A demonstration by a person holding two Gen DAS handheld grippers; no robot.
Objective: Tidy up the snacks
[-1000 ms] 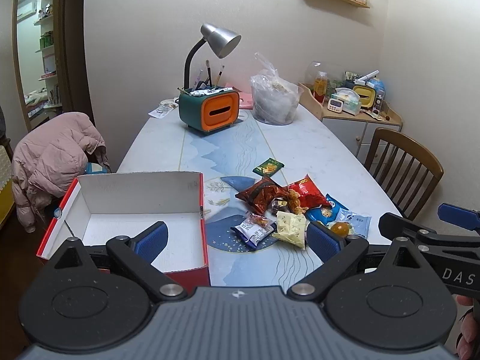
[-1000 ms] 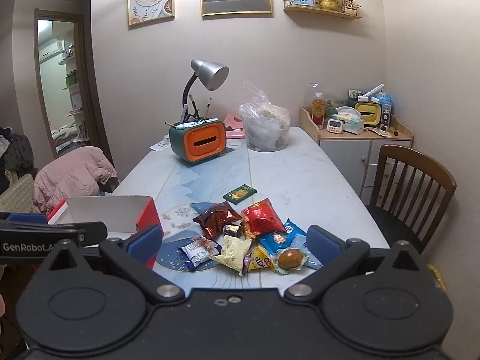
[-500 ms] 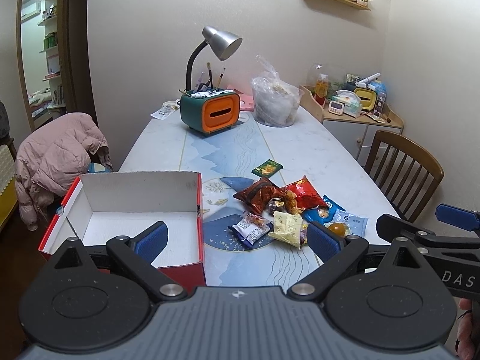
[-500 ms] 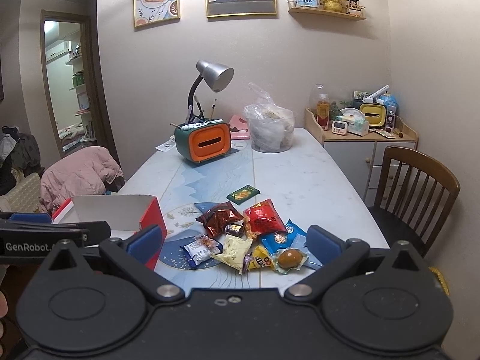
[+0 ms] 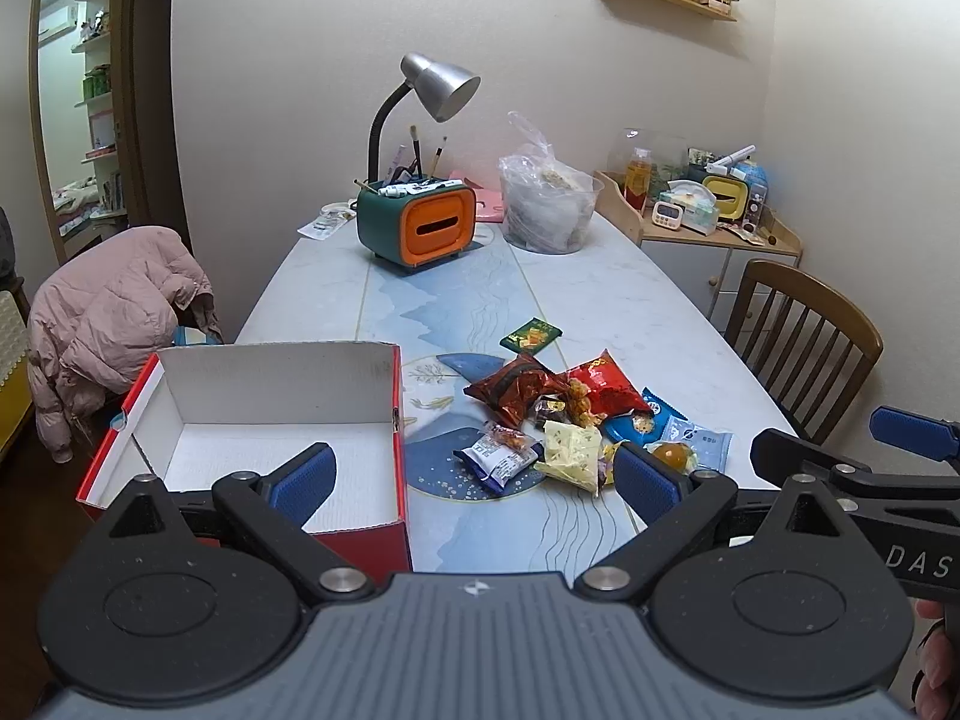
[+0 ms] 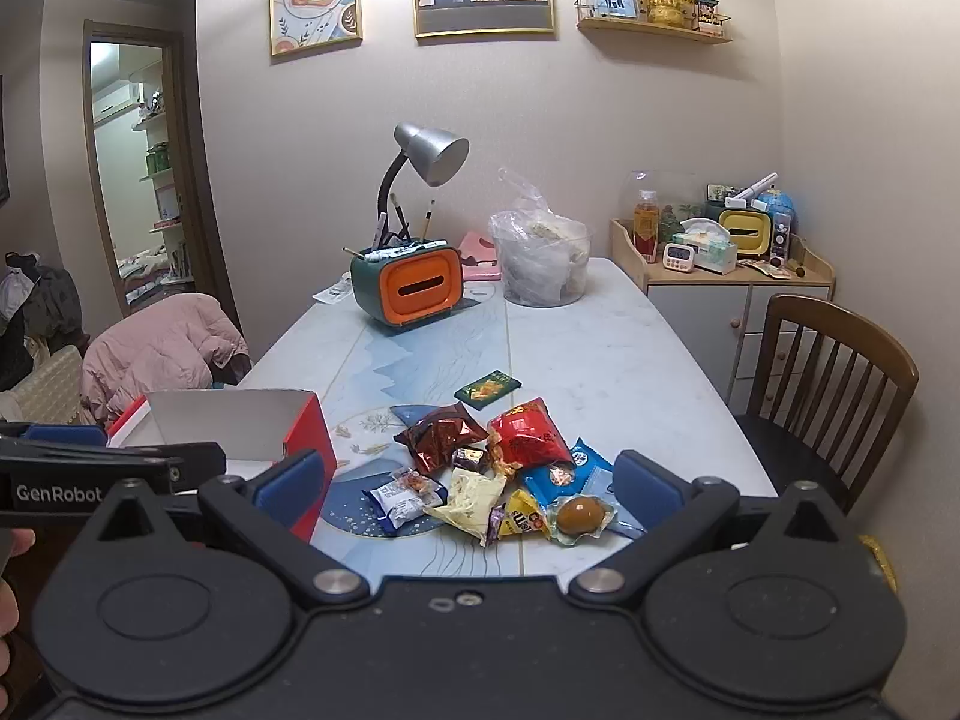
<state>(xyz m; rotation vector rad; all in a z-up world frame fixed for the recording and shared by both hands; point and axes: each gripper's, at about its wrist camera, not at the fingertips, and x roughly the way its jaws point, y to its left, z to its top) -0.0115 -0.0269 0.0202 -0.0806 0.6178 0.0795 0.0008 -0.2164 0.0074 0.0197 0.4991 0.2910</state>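
Observation:
A heap of snack packets (image 5: 570,420) (image 6: 498,474) lies near the table's front edge: red, brown, pale yellow, blue and white bags, plus a wrapped brown egg (image 6: 579,514). One green packet (image 5: 531,334) (image 6: 487,387) lies apart, farther back. An empty red box with a white inside (image 5: 264,426) (image 6: 240,426) stands at the front left. My left gripper (image 5: 474,477) is open, held before the table edge between box and heap. My right gripper (image 6: 462,480) is open too, held back from the heap. Both hold nothing.
At the far end of the table (image 5: 630,312) stand a green-and-orange organiser with a desk lamp (image 5: 417,228) and a clear plastic bag (image 5: 549,204). A wooden chair (image 6: 834,384) is on the right, a pink jacket on a chair (image 5: 108,318) on the left. A cluttered cabinet (image 6: 732,276) fills the corner.
Both grippers have shifted only slightly; the views have drifted a little, as if rising or tilting. The snacks and the box have not moved, and both grippers stay open.

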